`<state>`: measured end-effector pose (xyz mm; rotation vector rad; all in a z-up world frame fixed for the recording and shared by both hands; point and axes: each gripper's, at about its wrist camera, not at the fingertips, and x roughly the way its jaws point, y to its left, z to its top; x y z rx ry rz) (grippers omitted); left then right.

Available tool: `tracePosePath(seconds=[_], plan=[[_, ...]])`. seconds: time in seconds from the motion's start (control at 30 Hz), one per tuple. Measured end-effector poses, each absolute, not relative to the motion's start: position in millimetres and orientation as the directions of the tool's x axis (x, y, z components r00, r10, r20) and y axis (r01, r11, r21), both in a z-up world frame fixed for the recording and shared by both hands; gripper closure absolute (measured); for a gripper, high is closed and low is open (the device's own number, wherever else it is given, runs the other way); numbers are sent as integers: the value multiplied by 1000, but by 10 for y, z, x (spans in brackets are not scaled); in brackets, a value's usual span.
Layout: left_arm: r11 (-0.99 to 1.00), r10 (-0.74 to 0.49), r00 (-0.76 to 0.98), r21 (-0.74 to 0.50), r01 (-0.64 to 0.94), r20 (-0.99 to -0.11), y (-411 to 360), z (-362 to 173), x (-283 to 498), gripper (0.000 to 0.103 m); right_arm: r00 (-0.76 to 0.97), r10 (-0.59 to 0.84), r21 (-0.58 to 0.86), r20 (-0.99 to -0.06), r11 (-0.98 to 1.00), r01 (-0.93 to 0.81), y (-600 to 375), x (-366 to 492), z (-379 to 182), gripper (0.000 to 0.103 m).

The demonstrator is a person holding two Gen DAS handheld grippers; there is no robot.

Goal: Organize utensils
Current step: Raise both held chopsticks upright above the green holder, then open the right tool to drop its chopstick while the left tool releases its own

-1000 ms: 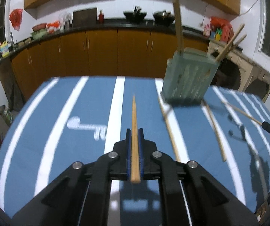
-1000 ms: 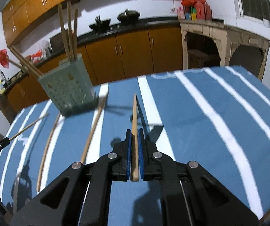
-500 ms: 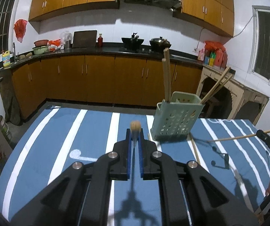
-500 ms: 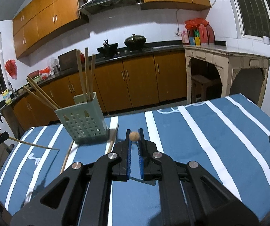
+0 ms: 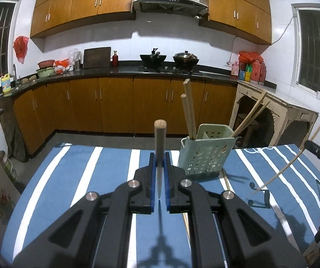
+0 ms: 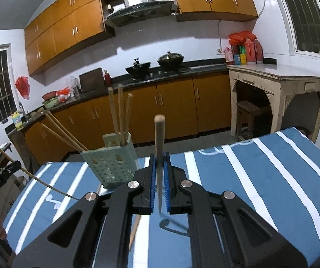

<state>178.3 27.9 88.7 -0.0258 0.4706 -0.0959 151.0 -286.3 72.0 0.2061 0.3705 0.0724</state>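
Observation:
My left gripper (image 5: 159, 167) is shut on a wooden chopstick (image 5: 159, 143) that stands upright with its thick end up. My right gripper (image 6: 160, 169) is shut on another wooden chopstick (image 6: 159, 143), also upright. A pale green perforated holder (image 5: 207, 154) with several chopsticks in it stands on the blue striped table, right of my left gripper and left of my right gripper (image 6: 113, 165). Each gripper with its chopstick shows at the edge of the other's view: the right one (image 5: 283, 169), the left one (image 6: 37, 178). A loose chopstick (image 5: 226, 181) lies by the holder.
The blue cloth with white stripes (image 5: 81, 178) covers the table. Another loose chopstick (image 6: 135, 230) lies on it under my right gripper. Kitchen cabinets (image 5: 115, 105) and a worn white side table (image 6: 278, 96) stand beyond the far edge.
Both grippers have lifted and tilted up, so each chopstick has swung from lying flat and pointing forward to standing upright. The holder now appears farther off and lower.

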Motion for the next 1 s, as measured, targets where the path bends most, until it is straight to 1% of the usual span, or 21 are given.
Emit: tracePosePath(seconds=[0.17,0.4,0.6,0.77,1.0], plan=[[989,-146,897,-52,137,-417,196,1128,1775,95,937,164,243,-307,966,-89,-2812,1548,976,95],[972,-234,904,-107,209,-358,61,1558,1846,95,955,231,258,-186,949,-180,-2661,1566,1470,95],[964,-267,917,-86,253,-297,-157,1870,1872,95,966,242,230,-88,949,-217,-2485,1666,1761,95],[965,-262,928,-80,250,-265,-277,2039,2048,95,973,223,218,-51,954,-207,-2342,1875,1827,95],[968,-251,924,-82,238,-290,-314,2010,2343,95,987,158,196,-24,969,-150,-2236,2189,1721,96]])
